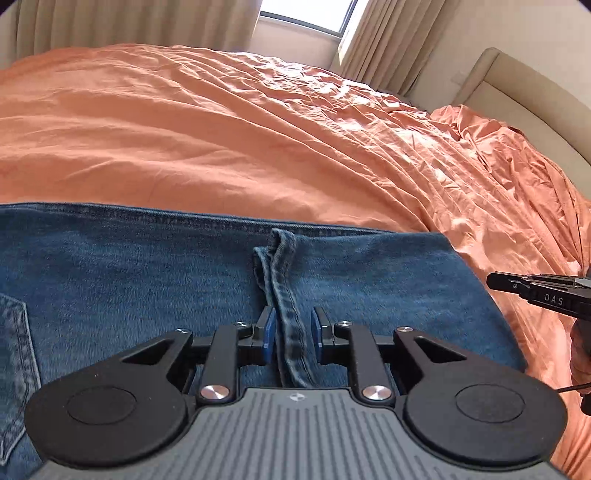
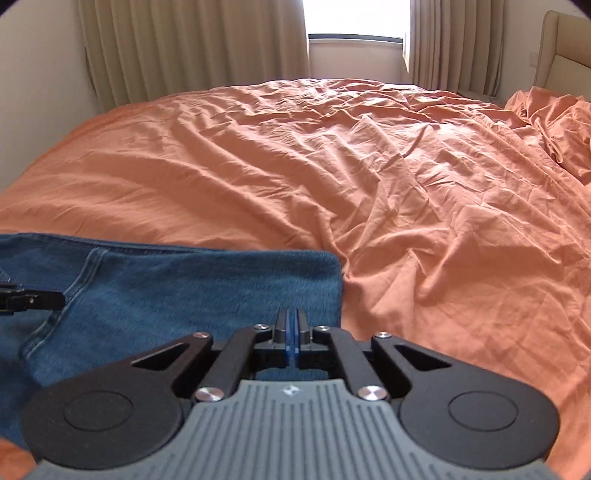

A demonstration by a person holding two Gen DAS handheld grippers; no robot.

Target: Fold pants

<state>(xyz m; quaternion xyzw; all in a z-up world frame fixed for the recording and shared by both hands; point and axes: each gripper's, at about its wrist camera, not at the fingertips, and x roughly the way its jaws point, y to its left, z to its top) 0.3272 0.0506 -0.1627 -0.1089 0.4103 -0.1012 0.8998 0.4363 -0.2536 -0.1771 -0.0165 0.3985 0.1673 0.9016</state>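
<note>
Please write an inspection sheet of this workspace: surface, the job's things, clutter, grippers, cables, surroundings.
Surface: bed with a wrinkled orange sheet.
Job's things: blue jeans lie flat on the bed, a thick seam running along the middle.
Clutter: bunched orange bedding at the far right.
Grippers: left gripper open, pads either side of the seam, not pressing; right gripper shut, nothing visible between the pads.
Cables: a thin dark wire beside the right gripper.
Surroundings: beige curtains, bright window, padded headboard.
</note>
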